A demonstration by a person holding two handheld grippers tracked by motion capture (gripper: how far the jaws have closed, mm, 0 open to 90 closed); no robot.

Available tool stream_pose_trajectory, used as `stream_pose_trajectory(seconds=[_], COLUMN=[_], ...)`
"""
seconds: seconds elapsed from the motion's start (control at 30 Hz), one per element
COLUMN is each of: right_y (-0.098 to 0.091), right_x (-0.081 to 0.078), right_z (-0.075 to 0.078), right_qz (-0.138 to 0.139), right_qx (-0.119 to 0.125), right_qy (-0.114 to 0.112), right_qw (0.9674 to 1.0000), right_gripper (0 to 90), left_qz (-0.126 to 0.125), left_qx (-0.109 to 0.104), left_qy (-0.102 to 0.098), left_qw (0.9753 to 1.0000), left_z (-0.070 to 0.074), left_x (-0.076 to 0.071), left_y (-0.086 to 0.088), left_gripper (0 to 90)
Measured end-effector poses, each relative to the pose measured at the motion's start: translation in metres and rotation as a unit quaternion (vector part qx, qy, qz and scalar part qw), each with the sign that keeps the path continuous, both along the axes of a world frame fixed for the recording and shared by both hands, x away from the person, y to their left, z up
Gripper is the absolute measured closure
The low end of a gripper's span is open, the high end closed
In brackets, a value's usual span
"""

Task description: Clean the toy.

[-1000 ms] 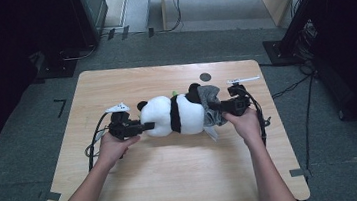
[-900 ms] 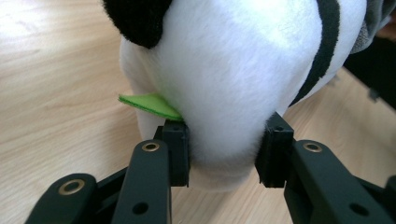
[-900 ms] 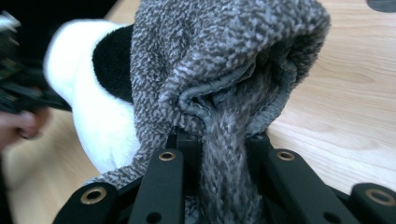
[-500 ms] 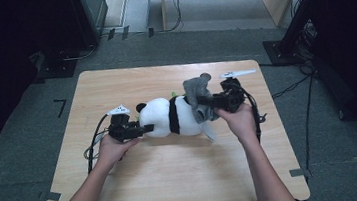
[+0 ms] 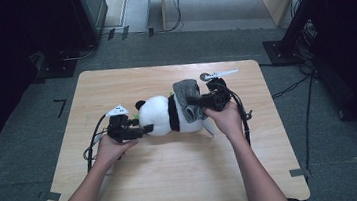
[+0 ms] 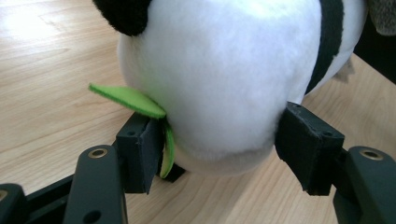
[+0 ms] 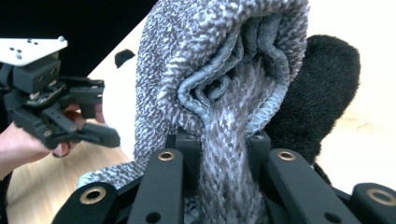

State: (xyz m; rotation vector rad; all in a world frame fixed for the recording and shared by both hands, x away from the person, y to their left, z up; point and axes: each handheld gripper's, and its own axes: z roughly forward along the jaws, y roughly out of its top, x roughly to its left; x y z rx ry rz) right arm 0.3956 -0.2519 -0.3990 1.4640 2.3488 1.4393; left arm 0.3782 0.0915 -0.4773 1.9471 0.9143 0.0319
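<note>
left tongs [image 6: 219,140] opened round panda [image 5: 160,115] (loosely) | right tongs [image 7: 224,144] pinch sock [image 7: 219,70], lifted

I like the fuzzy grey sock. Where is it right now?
In the high view, the grey knitted sock sits right of the table's middle, pinched in the right gripper against the black-and-white plush panda.

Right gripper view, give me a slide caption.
Right tongs clamp grey knitted cloth beside the toy panda's black limb.

Wooden table [image 5: 175,181], perhaps grey carpet [image 5: 30,146]
</note>
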Motion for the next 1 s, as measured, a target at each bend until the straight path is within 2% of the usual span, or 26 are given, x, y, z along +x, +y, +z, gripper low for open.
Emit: stream_pose_trajectory(seconds=[0.1, 0.17, 0.27, 0.37, 0.47, 0.57, 0.63, 0.77, 0.87, 0.93, 1.0], right_y=[0.000, 0.000, 0.000, 0.003, 0.003, 0.005, 0.006, 0.006, 0.006, 0.006, 0.005], right_x=[0.006, 0.011, 0.018, 0.026, 0.035, 0.041, 0.043, 0.051, 0.055, 0.057, 0.058], right_z=[-0.003, -0.004, -0.004, -0.005, -0.006, -0.006, -0.007, -0.008, -0.009, -0.010, -0.010], right_qz=[-0.005, -0.009, -0.015, -0.021, -0.023, -0.024, -0.026, -0.031, -0.038, -0.045, -0.048], right_qx=[0.006, 0.012, 0.009, 0.006, 0.010, 0.005, 0.002, 0.002, 0.001, 0.005, 0.016], right_qy=[-0.006, 0.000, 0.001, -0.003, 0.005, -0.004, -0.007, 0.006, 0.009, 0.009, 0.015], right_qw=[1.0000, 0.9999, 0.9998, 0.9998, 0.9997, 0.9997, 0.9996, 0.9995, 0.9992, 0.9989, 0.9986], right_gripper=[75.6, 75.6, 75.7, 75.6, 75.6, 75.4, 75.4, 75.4, 75.4, 75.4, 75.2], left_qz=[-0.005, -0.008, -0.006, 0.004, 0.008, 0.009, 0.008, 0.006, 0.014, 0.019, 0.022], left_qx=[0.014, 0.016, 0.013, 0.008, 0.016, 0.005, -0.005, -0.018, -0.028, -0.037, -0.028], left_qy=[-0.025, -0.035, -0.036, -0.027, -0.026, -0.030, -0.025, -0.023, -0.024, -0.022, -0.033], left_qw=[0.9996, 0.9992, 0.9993, 0.9996, 0.9995, 0.9995, 0.9996, 0.9995, 0.9992, 0.9989, 0.9988], left_z=[0.000, -0.002, -0.004, -0.007, -0.012, -0.015, -0.018, -0.026, -0.029, -0.031, -0.030], left_x=[-0.001, -0.002, -0.001, 0.001, 0.003, 0.006, 0.009, 0.016, 0.021, 0.023, 0.023], left_y=[0.003, 0.006, 0.009, 0.011, 0.009, 0.007, 0.006, 0.001, -0.002, -0.002, -0.003], left_gripper=[34.5, 34.6, 36.0, 36.4, 36.7, 36.8, 36.6, 31.9, 29.5, 31.8, 42.7])
